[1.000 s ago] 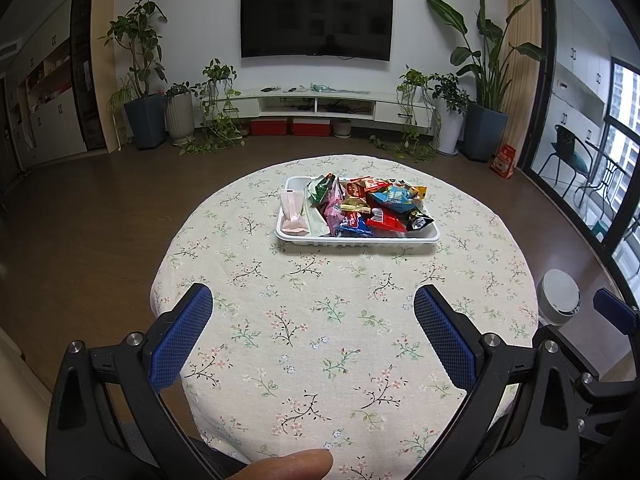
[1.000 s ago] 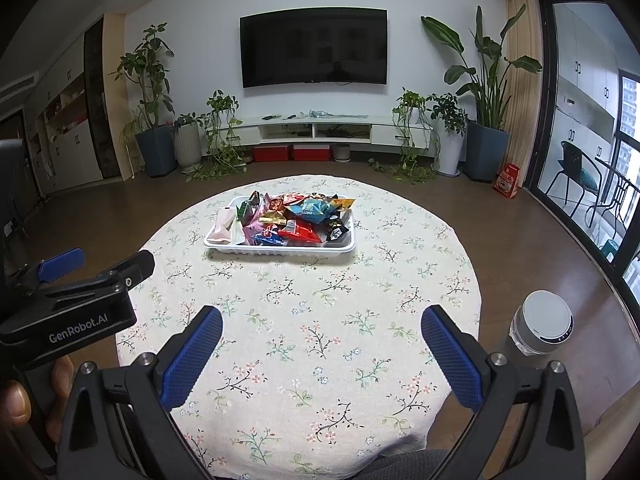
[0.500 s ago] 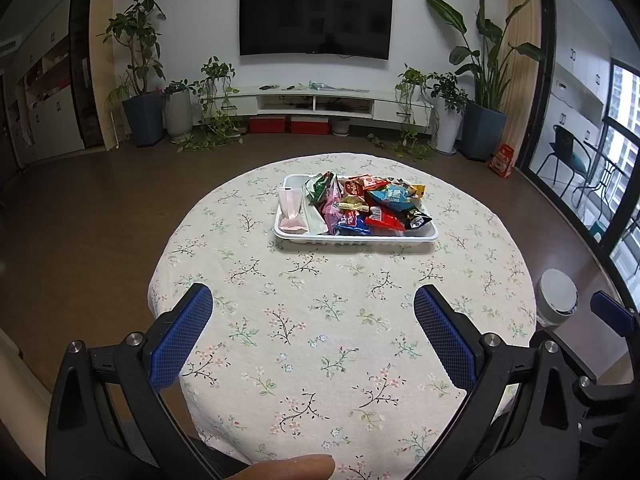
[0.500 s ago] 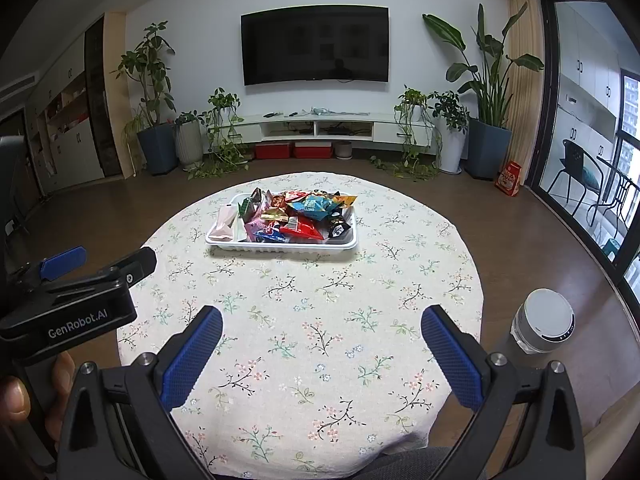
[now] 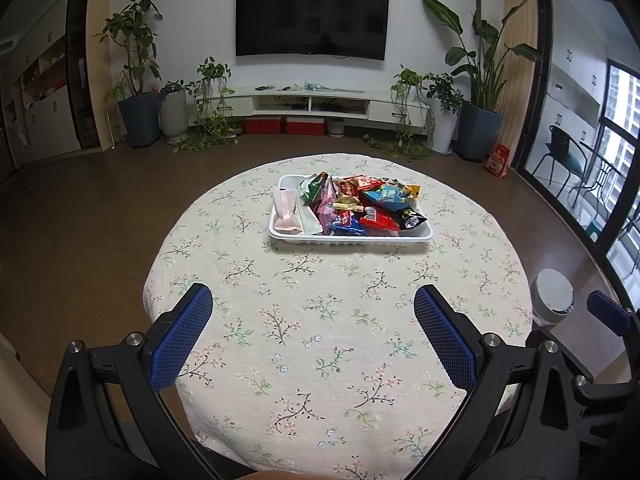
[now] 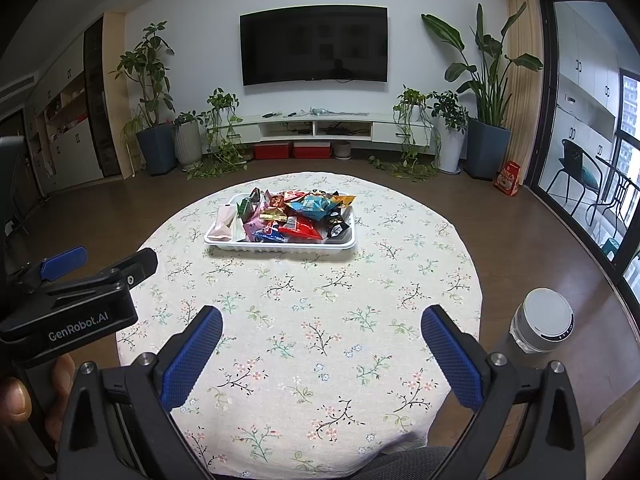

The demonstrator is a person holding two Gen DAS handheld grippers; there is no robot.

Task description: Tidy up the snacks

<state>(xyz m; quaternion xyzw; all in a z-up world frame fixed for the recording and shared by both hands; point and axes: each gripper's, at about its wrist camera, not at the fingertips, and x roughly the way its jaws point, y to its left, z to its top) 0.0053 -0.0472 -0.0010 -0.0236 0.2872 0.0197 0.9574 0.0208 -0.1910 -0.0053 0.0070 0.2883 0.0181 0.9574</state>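
Two grippers, left gripper and right gripper, spread wide, empty, above near edge of round table. Snacks heaped in white tray beyond table centre.

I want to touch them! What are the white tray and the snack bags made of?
The white tray looks like thin moulded plastic: it has a glossy rim and a ribbed side wall. The snack bags look like shiny plastic or foil film: crinkled, with bright glints. The floral tablecloth under them looks like matte woven fabric.
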